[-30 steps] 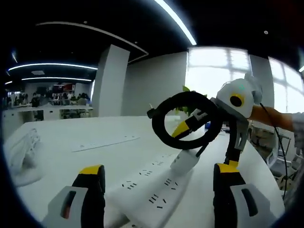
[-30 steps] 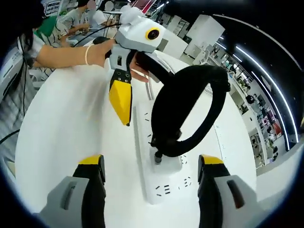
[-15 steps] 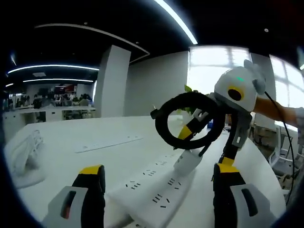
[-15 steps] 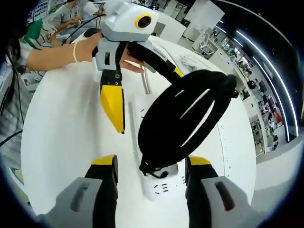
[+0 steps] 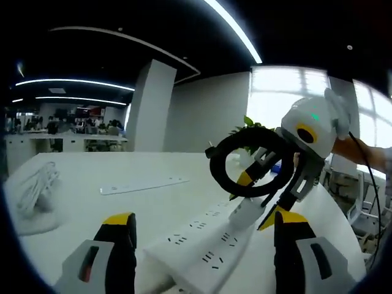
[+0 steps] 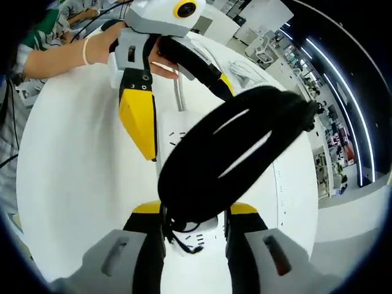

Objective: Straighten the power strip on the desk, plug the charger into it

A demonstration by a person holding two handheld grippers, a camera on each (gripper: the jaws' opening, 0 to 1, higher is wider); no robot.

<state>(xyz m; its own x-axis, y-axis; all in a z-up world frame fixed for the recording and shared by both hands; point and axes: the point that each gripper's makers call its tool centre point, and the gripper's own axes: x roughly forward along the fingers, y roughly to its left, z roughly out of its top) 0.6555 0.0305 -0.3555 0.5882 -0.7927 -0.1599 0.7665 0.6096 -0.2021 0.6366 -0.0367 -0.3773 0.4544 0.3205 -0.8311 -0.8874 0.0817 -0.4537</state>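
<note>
A: How does the right gripper (image 6: 195,211) stand?
B: Its jaws are clamped on the white charger (image 6: 205,225), whose black cable coil (image 6: 229,156) loops above.

A: And the power strip (image 5: 205,248)?
B: White, lying on the desk (image 5: 92,205), between the wide-apart jaws of the left gripper (image 5: 199,236). The charger sits on it.
</note>
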